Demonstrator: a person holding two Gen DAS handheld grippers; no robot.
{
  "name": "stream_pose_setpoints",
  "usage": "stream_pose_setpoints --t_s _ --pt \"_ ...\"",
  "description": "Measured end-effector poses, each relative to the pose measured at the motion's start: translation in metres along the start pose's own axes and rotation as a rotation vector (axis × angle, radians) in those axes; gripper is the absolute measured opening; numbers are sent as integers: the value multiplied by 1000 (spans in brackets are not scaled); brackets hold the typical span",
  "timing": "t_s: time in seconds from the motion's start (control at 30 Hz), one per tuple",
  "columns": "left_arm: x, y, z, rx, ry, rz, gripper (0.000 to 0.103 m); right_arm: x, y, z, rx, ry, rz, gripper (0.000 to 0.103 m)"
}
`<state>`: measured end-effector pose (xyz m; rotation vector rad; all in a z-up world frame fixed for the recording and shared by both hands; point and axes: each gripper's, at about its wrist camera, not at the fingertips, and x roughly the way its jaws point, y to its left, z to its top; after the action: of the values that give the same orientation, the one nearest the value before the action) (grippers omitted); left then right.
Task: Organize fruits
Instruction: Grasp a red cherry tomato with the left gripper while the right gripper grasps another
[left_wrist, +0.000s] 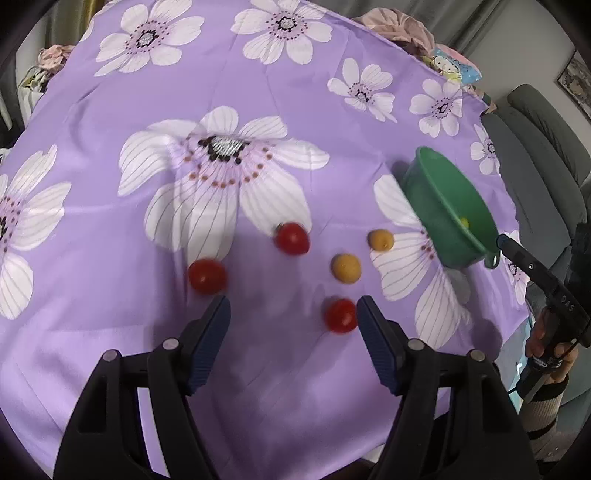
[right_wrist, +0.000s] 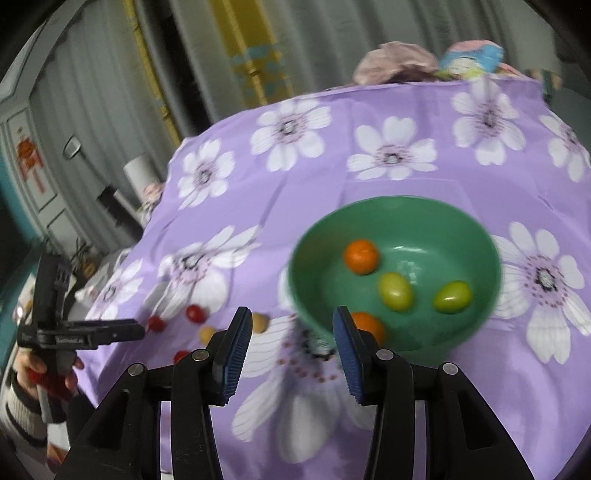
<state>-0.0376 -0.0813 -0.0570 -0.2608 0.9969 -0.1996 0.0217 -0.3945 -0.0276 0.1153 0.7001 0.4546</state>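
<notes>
Nearest the left wrist camera, the left hand-held gripper (left_wrist: 293, 308) stands wide with nothing held; a red tomato (left_wrist: 340, 315) lies just beside its right fingertip. Beyond lie two more red tomatoes (left_wrist: 207, 276) and two orange fruits (left_wrist: 346, 268) on the purple flowered surface (left_wrist: 258, 81). The right hand-held gripper (right_wrist: 290, 319) is partly open and holds nothing. Past it stands the green bowl (right_wrist: 369, 206) with two orange and two green fruits.

A purple floral tablecloth (left_wrist: 258, 92) is spread ahead; grey curtains (right_wrist: 110, 92) are hung beyond it, a grey sofa (left_wrist: 546, 147) is placed to the right, beneath a framed picture (left_wrist: 576, 79)
</notes>
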Motion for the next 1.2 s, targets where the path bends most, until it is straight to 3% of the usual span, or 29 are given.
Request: stream_pose_setpoints --t_s 0.4,0.57,0.83,1.2 --pt "8 -2 -18 16 47 -93 69 42 57 -28 -142 185 133 46" --pt "16 -11 -23 70 64 -77 69 58 81 -51 -231 285 162 46" --pt "31 -24 -21 115 74 -80 67 72 100 -66 -316 345 185 46" --pt "59 -41 -13 181 81 -54 47 79 97 -73 -298 363 175 46"
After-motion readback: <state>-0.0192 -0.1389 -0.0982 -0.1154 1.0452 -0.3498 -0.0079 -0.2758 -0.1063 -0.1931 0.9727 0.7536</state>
